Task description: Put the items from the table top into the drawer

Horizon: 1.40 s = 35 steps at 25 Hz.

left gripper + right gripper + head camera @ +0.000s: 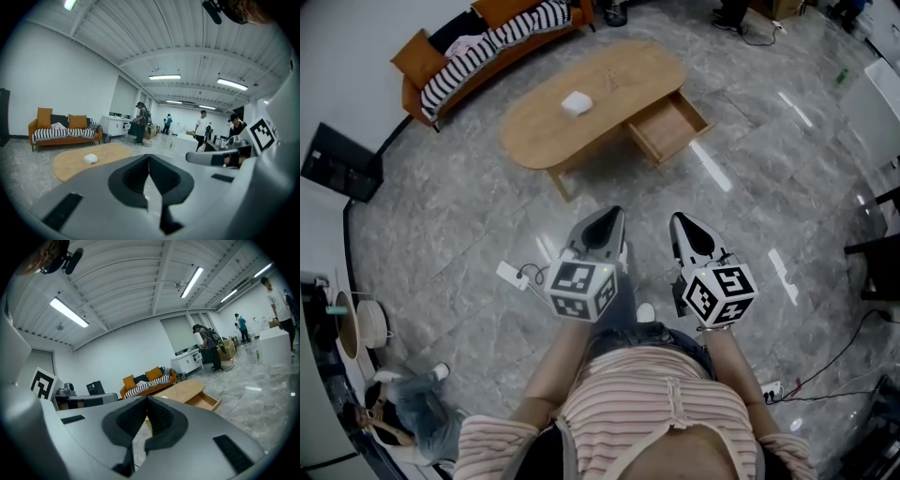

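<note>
A small white item (pixel 576 103) lies on the oval wooden coffee table (pixel 609 75), well ahead of me. The table's drawer (pixel 667 127) stands pulled out on its right side and looks empty. My left gripper (pixel 605 219) and right gripper (pixel 686 225) hover side by side over the floor, short of the table, both shut with nothing in them. In the left gripper view the white item (pixel 90 158) sits on the table (pixel 70 164) beyond the closed left gripper (pixel 149 156). Past the closed right gripper (pixel 147 398), the right gripper view shows the open drawer (pixel 205 402).
An orange sofa (pixel 487 42) with a striped blanket stands behind the table. A white power strip (pixel 511 276) with a cable lies on the marble floor near my left side. A black box (pixel 342 161) leans at the left wall. Several people (pixel 140 123) stand far back.
</note>
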Available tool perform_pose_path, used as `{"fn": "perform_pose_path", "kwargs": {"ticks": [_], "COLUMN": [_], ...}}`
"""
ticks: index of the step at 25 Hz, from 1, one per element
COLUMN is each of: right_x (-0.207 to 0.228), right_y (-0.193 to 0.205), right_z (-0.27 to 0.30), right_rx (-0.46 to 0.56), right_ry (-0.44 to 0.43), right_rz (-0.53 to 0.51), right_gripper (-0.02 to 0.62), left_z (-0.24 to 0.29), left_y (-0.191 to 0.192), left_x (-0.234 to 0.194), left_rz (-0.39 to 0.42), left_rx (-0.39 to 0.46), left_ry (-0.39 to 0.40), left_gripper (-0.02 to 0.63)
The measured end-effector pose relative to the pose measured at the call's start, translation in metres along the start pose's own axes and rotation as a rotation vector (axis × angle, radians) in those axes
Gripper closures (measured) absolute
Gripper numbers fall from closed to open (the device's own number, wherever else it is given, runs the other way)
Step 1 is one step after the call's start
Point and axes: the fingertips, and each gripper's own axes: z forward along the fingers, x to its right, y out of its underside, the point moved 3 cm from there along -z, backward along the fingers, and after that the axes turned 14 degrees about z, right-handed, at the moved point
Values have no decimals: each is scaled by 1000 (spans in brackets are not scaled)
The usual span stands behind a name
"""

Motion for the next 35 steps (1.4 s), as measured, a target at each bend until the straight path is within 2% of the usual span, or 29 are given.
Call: {"fn": "perform_pose_path", "kwargs": {"ticks": [6, 13, 20, 24, 28, 35], "right_x": [10, 38, 58, 69, 71, 88], "right_y": [-8, -45, -75, -87, -93, -87], "right_z": [54, 146, 249, 299, 337, 377], "right_rx": [-29, -56, -101, -118, -140, -225], "right_ry": [20, 64, 100, 144, 154, 161], "right_rz": [-9, -1, 44, 46, 63, 61], "right_gripper": [586, 586, 586, 586, 586, 586], "left_z": [39, 122, 192, 225, 249, 291], "left_y": [7, 5, 8, 11, 16, 41], "left_x": [-54, -137, -227, -269, -305, -349], "left_rz": [-22, -59, -90, -117, -123, -143], "left_rx": [-17, -46, -136, -155, -167, -232], "left_ry": [-15, -12, -16, -23, -19, -76], "left_gripper": [592, 592, 592, 592, 592, 591]}}
